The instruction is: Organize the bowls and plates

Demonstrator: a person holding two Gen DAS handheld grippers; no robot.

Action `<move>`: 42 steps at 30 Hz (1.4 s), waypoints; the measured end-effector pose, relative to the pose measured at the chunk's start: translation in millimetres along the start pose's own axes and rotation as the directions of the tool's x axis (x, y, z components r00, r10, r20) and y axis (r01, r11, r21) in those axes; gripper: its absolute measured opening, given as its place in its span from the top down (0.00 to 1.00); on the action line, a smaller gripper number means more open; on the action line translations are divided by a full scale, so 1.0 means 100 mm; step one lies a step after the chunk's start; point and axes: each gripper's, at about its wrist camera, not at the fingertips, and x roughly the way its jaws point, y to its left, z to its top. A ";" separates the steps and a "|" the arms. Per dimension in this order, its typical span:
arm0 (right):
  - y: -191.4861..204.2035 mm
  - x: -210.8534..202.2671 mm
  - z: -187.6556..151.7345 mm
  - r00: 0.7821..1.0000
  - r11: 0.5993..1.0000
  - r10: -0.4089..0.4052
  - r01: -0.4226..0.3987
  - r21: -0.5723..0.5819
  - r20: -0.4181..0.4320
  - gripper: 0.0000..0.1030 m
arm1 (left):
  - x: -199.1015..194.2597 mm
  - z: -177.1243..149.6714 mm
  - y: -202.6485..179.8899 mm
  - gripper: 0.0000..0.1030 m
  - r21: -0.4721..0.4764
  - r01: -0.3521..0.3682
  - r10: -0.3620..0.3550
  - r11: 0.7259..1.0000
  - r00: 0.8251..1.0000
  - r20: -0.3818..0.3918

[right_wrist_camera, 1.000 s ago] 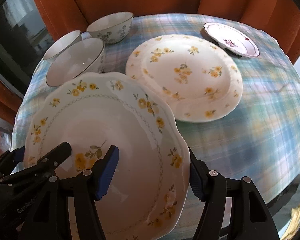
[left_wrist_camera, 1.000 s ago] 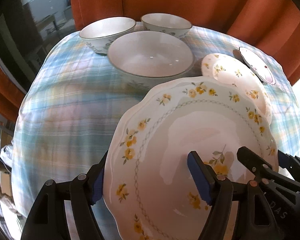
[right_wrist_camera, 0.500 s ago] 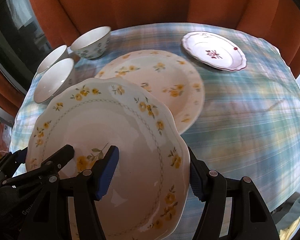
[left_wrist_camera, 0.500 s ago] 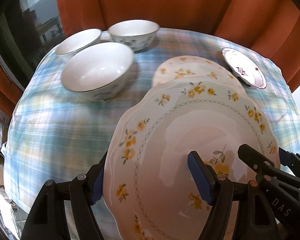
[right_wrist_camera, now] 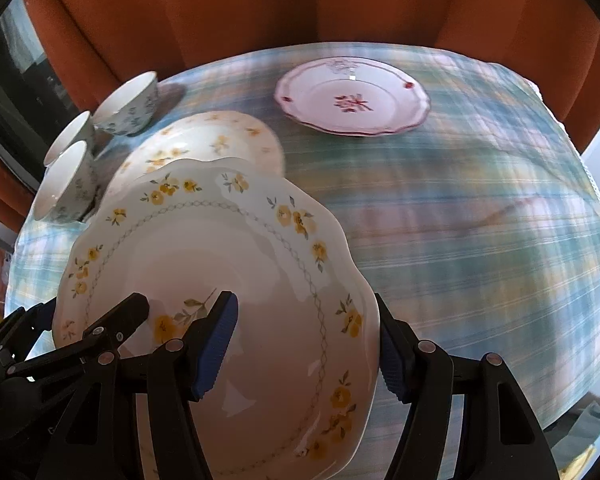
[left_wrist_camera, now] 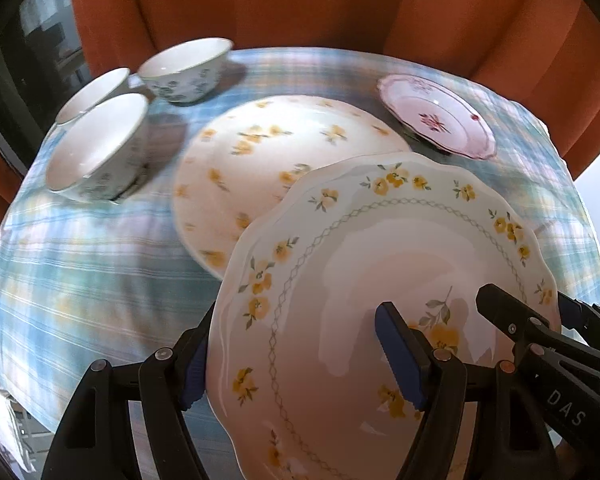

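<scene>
Both grippers are pinching one scalloped plate (left_wrist_camera: 388,280) from opposite rims, filling the lower centre of each view. The left gripper (left_wrist_camera: 300,360) is clamping its left rim, one blue pad under, one on the face. The right gripper (right_wrist_camera: 300,344) is doing likewise on the right rim. The plate's far edge is overlapping the yellow-flowered plate (left_wrist_camera: 268,160) lying mid-frame; contact cannot be told. Open plaid tablecloth (right_wrist_camera: 480,220) is showing at right. The pink-trimmed plate (right_wrist_camera: 352,96) is sitting upper centre, three bowls (left_wrist_camera: 96,148) upper left. The held plate is white, with yellow flowers and a lattice ring.
</scene>
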 end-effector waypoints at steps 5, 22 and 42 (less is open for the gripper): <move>-0.32 -0.01 -0.05 1.000 1.000 -0.020 0.020 0.015 -0.005 0.33 | 0.08 -0.03 -0.31 0.28 0.018 0.019 -0.018 1.000 1.000 -0.016; -1.08 0.25 -0.16 0.993 0.992 -0.055 0.067 0.105 -0.108 0.33 | 0.41 -0.05 -0.93 0.28 0.112 0.025 -0.013 0.993 0.994 -0.112; -1.09 0.25 -0.19 0.993 0.992 -0.037 0.049 0.112 -0.110 0.31 | 0.36 -0.08 -0.83 0.23 0.083 0.061 -0.051 0.995 0.992 -0.118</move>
